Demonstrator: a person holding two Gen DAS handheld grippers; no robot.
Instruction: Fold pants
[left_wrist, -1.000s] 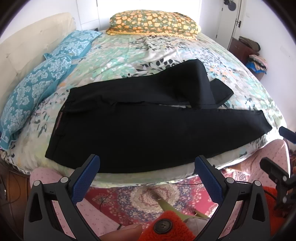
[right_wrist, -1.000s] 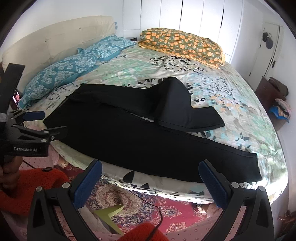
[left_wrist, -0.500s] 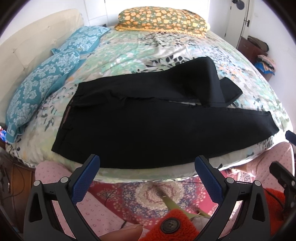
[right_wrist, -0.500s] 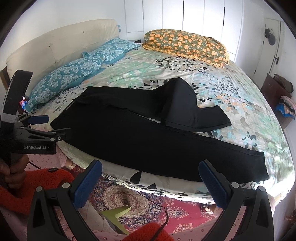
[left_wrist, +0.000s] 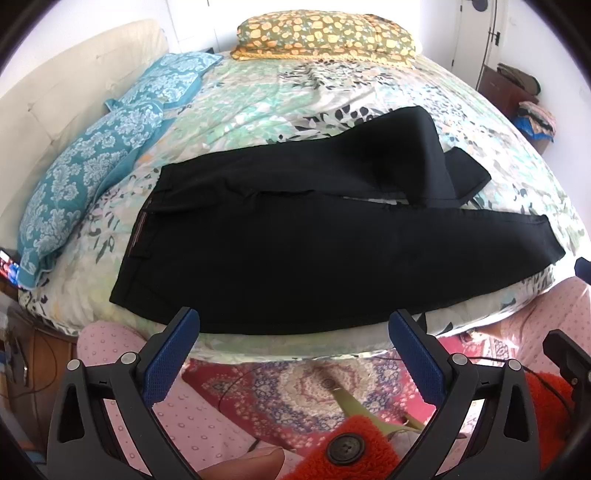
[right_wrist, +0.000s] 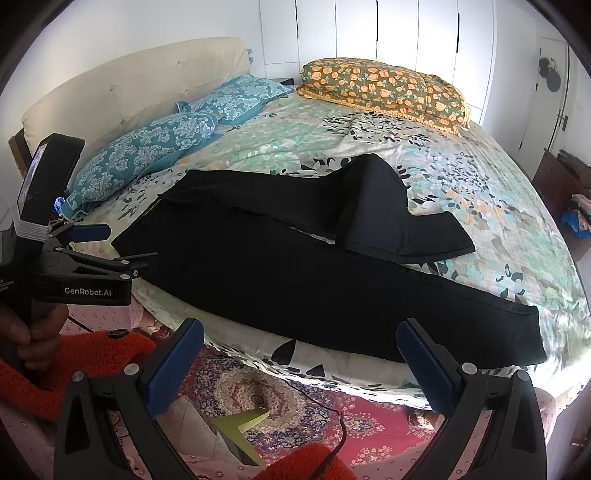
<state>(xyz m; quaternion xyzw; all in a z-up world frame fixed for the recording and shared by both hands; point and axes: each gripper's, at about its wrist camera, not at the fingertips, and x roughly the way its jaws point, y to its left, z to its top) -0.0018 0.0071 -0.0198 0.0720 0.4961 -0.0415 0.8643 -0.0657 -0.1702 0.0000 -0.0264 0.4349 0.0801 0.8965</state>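
Across the bed edge, pants (left_wrist: 332, 251) lie lengthwise just ahead, left gripper (left_wrist: 295, 354) nearer the waistband, both grippers wide open.

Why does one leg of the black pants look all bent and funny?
The far leg of the black pants is doubled back on itself near the middle of the bed, so its end lies crooked beside the straight near leg. It isn't laid flat. Both tools, left and right, are open and hold nothing.

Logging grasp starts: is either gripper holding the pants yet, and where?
Nothing held. Left gripper and right gripper are open, short of the black pants.
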